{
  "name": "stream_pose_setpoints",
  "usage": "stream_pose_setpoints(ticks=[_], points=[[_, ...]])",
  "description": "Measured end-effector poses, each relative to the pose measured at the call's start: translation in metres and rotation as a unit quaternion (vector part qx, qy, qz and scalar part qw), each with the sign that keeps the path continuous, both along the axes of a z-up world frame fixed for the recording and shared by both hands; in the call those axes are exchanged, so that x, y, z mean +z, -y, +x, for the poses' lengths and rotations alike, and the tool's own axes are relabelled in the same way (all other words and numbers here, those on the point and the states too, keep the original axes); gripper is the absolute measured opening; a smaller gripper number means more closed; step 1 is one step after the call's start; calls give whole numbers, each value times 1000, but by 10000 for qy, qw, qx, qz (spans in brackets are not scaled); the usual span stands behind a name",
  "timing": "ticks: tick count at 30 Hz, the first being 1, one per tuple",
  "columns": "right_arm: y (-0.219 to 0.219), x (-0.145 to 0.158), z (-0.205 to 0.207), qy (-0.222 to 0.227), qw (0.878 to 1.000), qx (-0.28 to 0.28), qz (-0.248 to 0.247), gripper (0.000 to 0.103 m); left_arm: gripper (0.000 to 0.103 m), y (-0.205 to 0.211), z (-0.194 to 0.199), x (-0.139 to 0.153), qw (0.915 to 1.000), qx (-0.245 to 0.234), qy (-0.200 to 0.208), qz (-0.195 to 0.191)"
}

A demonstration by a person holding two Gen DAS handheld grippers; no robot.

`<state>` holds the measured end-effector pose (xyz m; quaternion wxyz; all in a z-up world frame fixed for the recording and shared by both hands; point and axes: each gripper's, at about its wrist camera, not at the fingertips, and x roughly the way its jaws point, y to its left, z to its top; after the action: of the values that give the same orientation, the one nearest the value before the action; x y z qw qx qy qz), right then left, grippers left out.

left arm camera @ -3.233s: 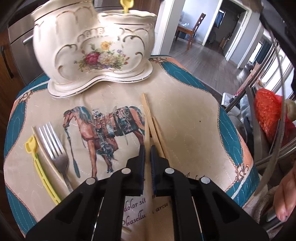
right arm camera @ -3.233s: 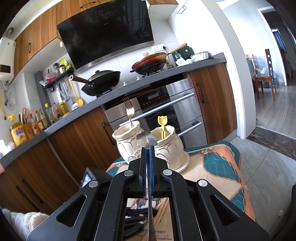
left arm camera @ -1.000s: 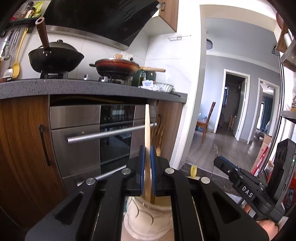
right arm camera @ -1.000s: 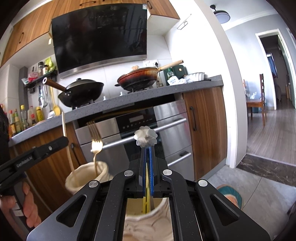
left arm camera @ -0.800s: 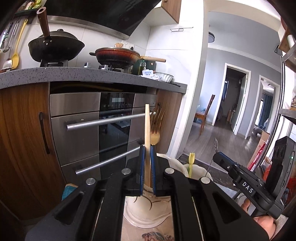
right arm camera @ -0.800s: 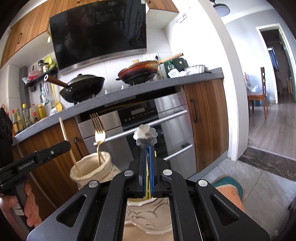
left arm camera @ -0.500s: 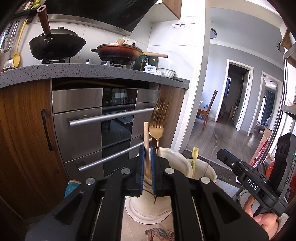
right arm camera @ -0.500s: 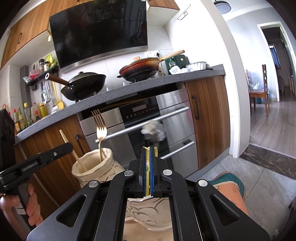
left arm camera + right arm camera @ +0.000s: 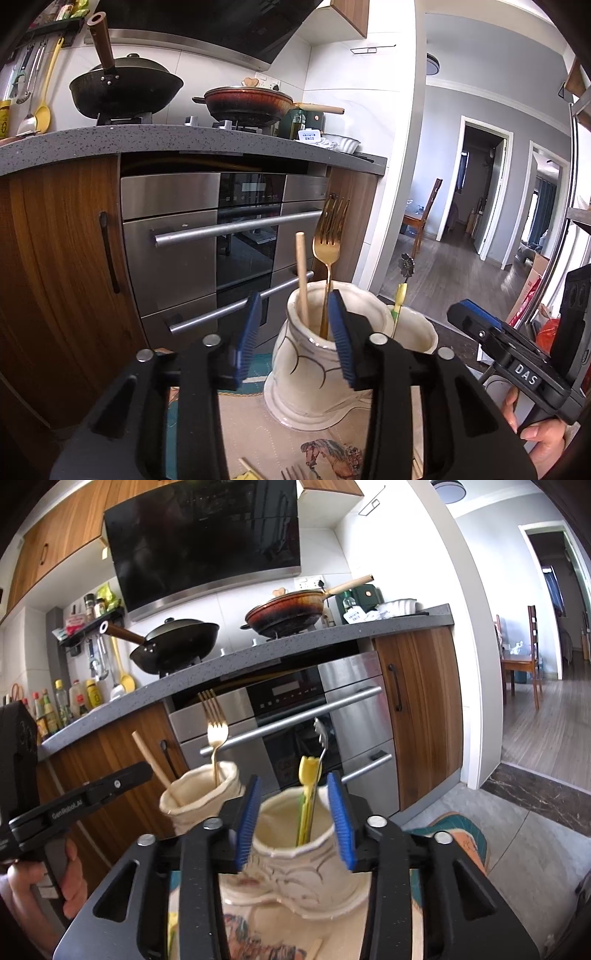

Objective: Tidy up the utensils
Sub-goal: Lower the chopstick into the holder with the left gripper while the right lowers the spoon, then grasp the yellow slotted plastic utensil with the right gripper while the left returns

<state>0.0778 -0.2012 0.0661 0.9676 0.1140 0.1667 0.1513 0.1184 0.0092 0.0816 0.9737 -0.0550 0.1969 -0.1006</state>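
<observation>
A cream ceramic holder with two compartments stands on the mat. My left gripper hovers over its left compartment with its jaws opening. A wooden chopstick and a gold fork stand free in that compartment, touching neither pad. My right gripper is above the right compartment, its jaws also opening. A yellow utensil and a flower-handled spoon lean inside, clear of the pads. In the right wrist view, the chopstick and fork show in the left compartment.
The holder rests on a horse-print placemat where another fork and a chopstick lie at the near edge. Behind stand a steel oven, wooden cabinets and a counter with two pans. A hand holds each gripper's handle.
Both grippers went from shut to open. The left one let the chopstick drop into the left compartment, and the right one let the flower-handled spoon drop into the right compartment.
</observation>
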Motion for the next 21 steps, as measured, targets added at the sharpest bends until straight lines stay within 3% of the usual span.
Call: stream_pose_setpoints(ticks=[3,5,8,12,21], points=[[-2,-7,-13,-213,9997,142,-52,62,59,-6,-14,-7,9998,105,-108,89],[-7,-14,-21,-391,9988,255,-139,63,67,-12,-23,-13,9997,158,-146,67],[-16,-21,-31,-608,9969,411,-280,73,79,-24,-39,-28,9991,308,-299,17],[-37,-27,-42,-755,9927,766,-545,75,93,-42,-58,-50,9966,616,-530,-137],[-109,-46,-66,-1105,9672,1785,-1431,75,97,-68,-61,-77,9943,705,-715,-367]])
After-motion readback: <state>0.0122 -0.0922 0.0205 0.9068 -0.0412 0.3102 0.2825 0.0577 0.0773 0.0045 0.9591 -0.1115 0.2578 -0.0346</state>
